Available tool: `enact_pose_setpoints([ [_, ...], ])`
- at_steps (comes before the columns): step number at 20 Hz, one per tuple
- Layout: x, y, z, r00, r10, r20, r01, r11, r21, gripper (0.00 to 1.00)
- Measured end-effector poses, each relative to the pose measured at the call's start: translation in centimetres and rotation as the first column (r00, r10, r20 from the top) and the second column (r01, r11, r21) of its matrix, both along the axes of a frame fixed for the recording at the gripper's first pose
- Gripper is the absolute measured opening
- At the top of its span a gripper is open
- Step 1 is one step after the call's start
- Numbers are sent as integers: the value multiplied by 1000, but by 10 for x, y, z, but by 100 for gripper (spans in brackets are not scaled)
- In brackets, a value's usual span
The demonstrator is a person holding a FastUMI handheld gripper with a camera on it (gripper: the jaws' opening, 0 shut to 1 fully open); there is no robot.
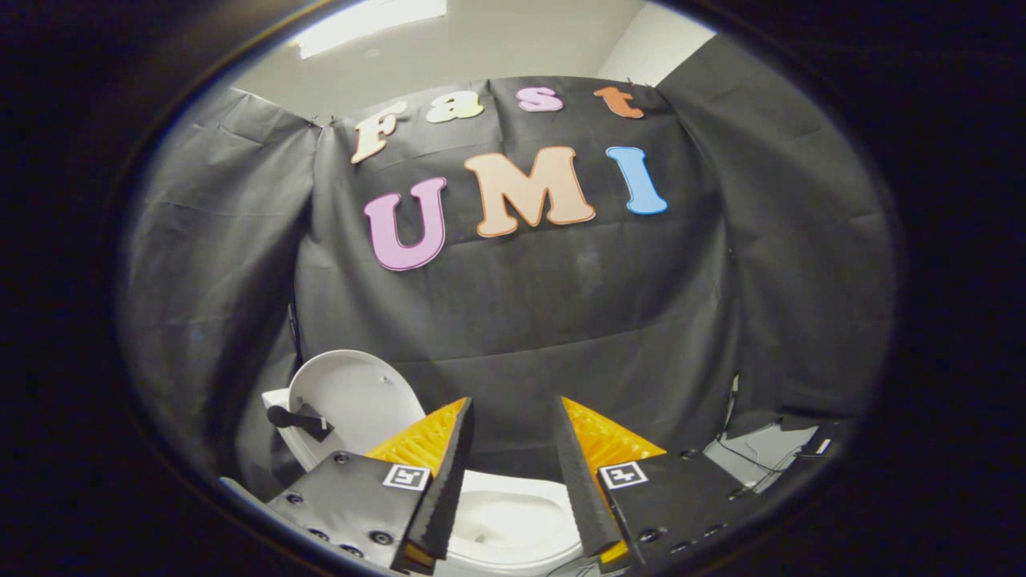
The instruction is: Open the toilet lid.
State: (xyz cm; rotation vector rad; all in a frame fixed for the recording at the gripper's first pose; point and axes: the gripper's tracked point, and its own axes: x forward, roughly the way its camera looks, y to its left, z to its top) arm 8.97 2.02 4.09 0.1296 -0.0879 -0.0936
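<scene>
- We count one gripper (513, 465), with two fingers; they stand spread apart with an open gap between them, and nothing is held or touched by either one.
- We see one square black-and-white marker (406, 477) on the left finger's mount and a second square marker (624, 474) on the right finger's mount, two in all.
- One white ceramic toilet bowl (509, 517) lies in the gap between the fingers and just beyond them, its open mouth facing up toward us; the lower rim runs under both fingers.
- One white, rounded, smooth plastic toilet lid (353, 397) stands raised, beyond and to the left of the left finger, leaning back toward the cloth behind it. The bowl beneath is uncovered, so the lid is already up.
- One small dark handle-like piece (295, 419) sticks out across the lower left of the lid; we cannot tell what it is fixed to.
- One wall of black cloth (561, 312) hangs well beyond the fingers and wraps round on both sides.
- A patch of pale floor (761, 449) shows beyond and to the right of the right finger, with thin dark cables (741, 450) lying across it; we cannot count them surely.
- Above the cloth we see a pale ceiling (497, 40) with one bright rectangular light panel (369, 20).
</scene>
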Motion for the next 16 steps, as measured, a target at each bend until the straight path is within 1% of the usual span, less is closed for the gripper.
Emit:
enact_pose_setpoints([
  [4,-8,-19,-11,999,-23,-22,22,1000,-15,62],
  [7,-14,-36,-29,996,-45,-71,43,999,-33,63],
  [10,-17,-45,-48,990,-44,-134,34,996,-77,63],
  [15,-19,-42,-64,978,-3,-207,-21,993,-112,63],
  [16,-21,-41,-67,974,-7,-225,-20,993,-117,63],
])
